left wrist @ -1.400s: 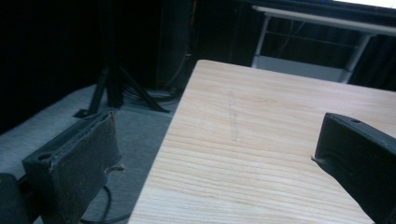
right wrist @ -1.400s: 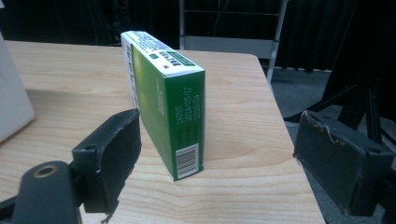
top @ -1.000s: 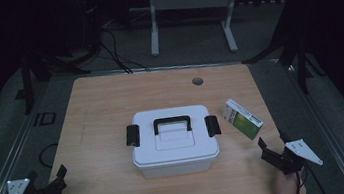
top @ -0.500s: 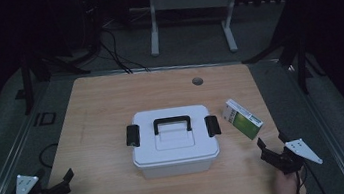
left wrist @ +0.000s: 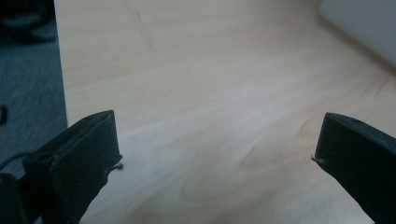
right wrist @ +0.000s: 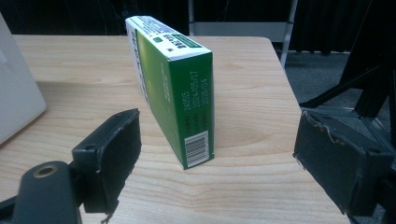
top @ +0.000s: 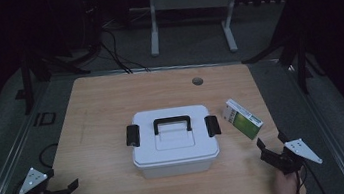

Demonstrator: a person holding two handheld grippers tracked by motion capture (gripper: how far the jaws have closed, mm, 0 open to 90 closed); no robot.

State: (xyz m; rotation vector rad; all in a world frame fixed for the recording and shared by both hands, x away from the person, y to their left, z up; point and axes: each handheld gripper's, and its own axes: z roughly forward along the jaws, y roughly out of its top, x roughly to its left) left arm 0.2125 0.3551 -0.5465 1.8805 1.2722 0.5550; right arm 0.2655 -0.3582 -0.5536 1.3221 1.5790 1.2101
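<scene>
The green and white carton [top: 242, 118] stands on its long narrow edge on the right part of the wooden surface [top: 96, 112], just right of the white lidded box [top: 174, 142] and apart from it. Its long axis runs from far-left to near-right; the barcoded end panel points toward the near-right corner, facing the right gripper [top: 274, 151]. In the right gripper view the carton [right wrist: 173, 84] sits upright, ahead of the fingers [right wrist: 109, 149] and between their lines, not touched by either.

The right gripper rests at the near-right corner, held by a hand [top: 287, 188] entering from the near edge and aimed far-left at the carton. Its fingers are spread wide and hold nothing.

The left gripper [top: 56, 190] lies low at the near-left corner, pointing right toward the box. Its fingers [left wrist: 79, 154] are wide apart over bare wood, empty.
</scene>
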